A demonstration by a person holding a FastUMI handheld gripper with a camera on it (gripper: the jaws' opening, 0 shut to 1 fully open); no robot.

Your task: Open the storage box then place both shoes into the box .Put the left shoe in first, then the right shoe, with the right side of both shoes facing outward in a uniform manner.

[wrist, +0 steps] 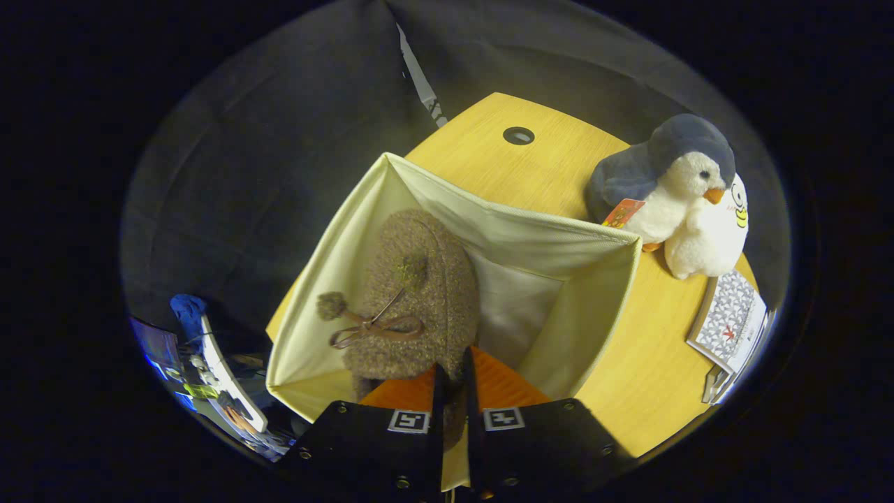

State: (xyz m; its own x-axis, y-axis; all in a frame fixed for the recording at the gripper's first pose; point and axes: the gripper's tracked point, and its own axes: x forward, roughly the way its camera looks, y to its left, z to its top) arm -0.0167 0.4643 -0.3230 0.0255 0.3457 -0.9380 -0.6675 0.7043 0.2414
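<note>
Wooden counter point(649, 377) carries our open box point(559, 237); our fingers point(452, 381) pinch the shoe's point(419, 293) heel inside it. Released carelessly, it could topple toward three o'clock.

Shoe point(415, 293) inside storage box point(559, 241) on table point(642, 363), tool point(452, 381) pinching its heel, plush penguin point(674, 192) beyond the box's right side.

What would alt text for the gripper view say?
The tool is shut on a fuzzy brown slipper with a bow, holding it inside an open cream fabric storage box. The box sits on a yellow wooden table beside a plush grey-and-white penguin.
</note>
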